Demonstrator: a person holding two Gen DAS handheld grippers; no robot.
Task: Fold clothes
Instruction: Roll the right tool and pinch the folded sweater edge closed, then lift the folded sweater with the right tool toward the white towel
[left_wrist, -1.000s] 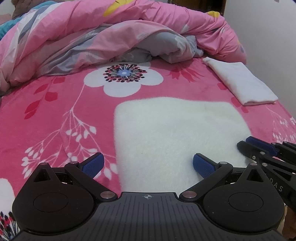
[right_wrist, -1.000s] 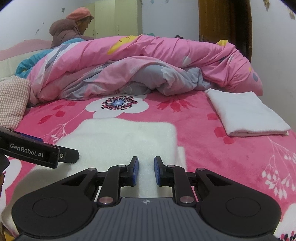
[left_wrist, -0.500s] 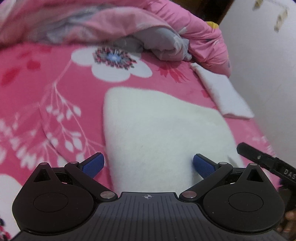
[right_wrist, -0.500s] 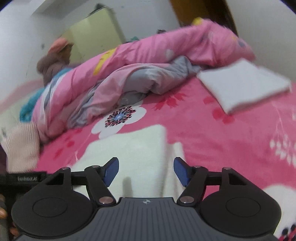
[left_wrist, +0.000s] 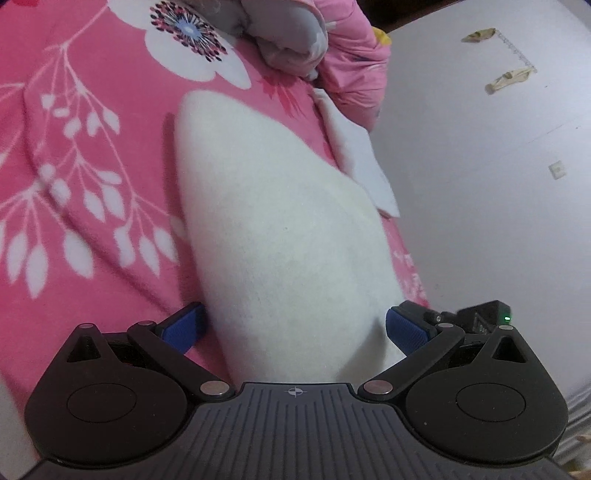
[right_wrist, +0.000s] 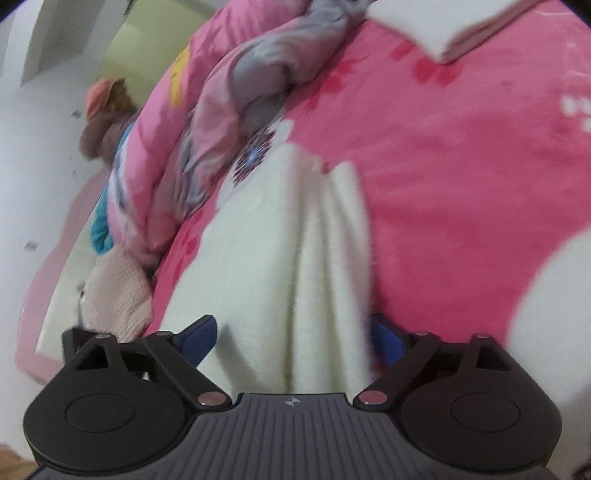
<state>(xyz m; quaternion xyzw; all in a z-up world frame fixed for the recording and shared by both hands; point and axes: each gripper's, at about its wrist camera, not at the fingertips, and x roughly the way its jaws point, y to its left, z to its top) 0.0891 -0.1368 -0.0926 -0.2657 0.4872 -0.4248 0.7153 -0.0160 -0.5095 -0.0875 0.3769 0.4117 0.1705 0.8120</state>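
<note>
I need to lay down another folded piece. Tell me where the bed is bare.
Bare pink blanket lies left of the fluffy white garment, below the bunched duvet. Another bare stretch lies between the garment and the folded white cloth. Toward the wall it is crowded: only a thin strip remains.

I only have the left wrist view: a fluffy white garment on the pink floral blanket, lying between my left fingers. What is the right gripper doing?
Observer: The right gripper has its jaws opening. The fluffy white garment lies between them, and the pads are not pressing on it.
Operator: Is the cloth flat on that side?
Observer: No, it lies in stacked lengthwise folds there.
Operator: Anything nearby that I cannot see?
Observer: A pale pink knitted cloth lies at the bed's edge, left of the garment in the right wrist view.
</note>
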